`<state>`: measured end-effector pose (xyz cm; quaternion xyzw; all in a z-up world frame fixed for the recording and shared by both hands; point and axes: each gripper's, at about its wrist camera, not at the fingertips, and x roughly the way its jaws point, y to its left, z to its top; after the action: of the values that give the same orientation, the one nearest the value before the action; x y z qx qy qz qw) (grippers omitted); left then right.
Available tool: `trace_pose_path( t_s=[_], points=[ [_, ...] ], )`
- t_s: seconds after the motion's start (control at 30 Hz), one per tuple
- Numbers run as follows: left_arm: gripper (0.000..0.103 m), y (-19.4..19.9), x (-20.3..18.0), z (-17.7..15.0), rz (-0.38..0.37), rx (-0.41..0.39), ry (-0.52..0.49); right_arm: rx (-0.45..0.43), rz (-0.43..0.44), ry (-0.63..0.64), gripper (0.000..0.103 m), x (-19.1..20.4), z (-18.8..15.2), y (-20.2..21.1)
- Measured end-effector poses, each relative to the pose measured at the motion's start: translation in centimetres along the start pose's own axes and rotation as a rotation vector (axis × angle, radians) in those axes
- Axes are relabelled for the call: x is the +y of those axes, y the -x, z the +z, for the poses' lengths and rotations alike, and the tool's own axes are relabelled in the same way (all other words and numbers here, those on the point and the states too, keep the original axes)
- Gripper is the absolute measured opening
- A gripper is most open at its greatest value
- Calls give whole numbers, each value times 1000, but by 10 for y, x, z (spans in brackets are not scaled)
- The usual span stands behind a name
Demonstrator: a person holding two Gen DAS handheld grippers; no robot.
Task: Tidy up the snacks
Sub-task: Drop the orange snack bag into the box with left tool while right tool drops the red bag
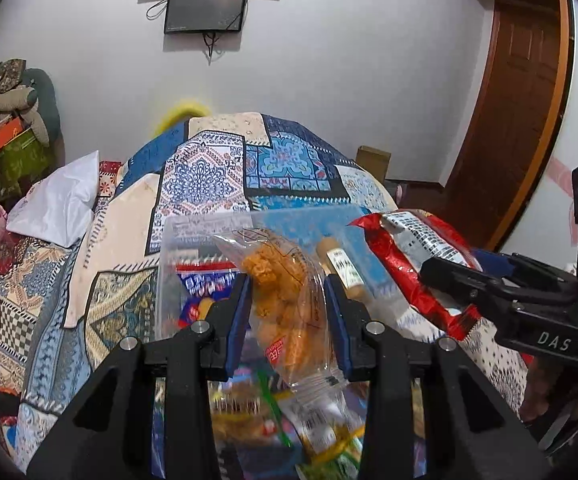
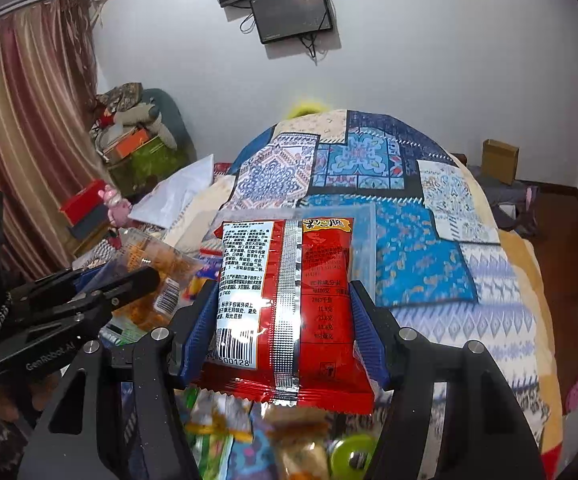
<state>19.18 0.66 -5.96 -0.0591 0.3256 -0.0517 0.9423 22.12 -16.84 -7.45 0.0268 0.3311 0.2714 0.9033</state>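
In the left wrist view my left gripper point(image 1: 287, 278) is shut on a clear bag of orange fried snacks point(image 1: 285, 312), held above a heap of mixed snack packets point(image 1: 273, 412). A clear plastic box point(image 1: 193, 236) stands just behind, with a beige snack stick point(image 1: 343, 268) in it. My right gripper point(image 2: 282, 284) is shut on a red snack packet point(image 2: 321, 264), its printed back and barcode facing the camera. Each gripper shows in the other view: the right gripper point(image 1: 455, 262) with the red packet point(image 1: 401, 248), the left gripper point(image 2: 129, 270) with the orange bag point(image 2: 169, 264).
A bed with a patchwork quilt point(image 2: 409, 248) stretches ahead, with a white pillow point(image 1: 61, 200) at its left. Loose snacks point(image 2: 249, 432) lie below the grippers. Clutter and a curtain point(image 2: 29, 140) fill the left. A cardboard box point(image 2: 499, 160) sits far right and a wooden door point(image 1: 521, 100) stands at right.
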Motion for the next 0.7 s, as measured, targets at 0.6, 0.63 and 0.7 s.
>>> trace_pose_path(
  t_s=[0.6,0.63,0.7],
  points=[
    [37,-87,6,25,43,66,-24,68,-28,-4,60,-19,21,-69],
    [37,-91,7,25,48,73,-26,76,-28,-7,60,-19,21,-72],
    [37,-99,8,24,62,90,-24,94,-25,-15,60,-22,18,-78]
  ],
)
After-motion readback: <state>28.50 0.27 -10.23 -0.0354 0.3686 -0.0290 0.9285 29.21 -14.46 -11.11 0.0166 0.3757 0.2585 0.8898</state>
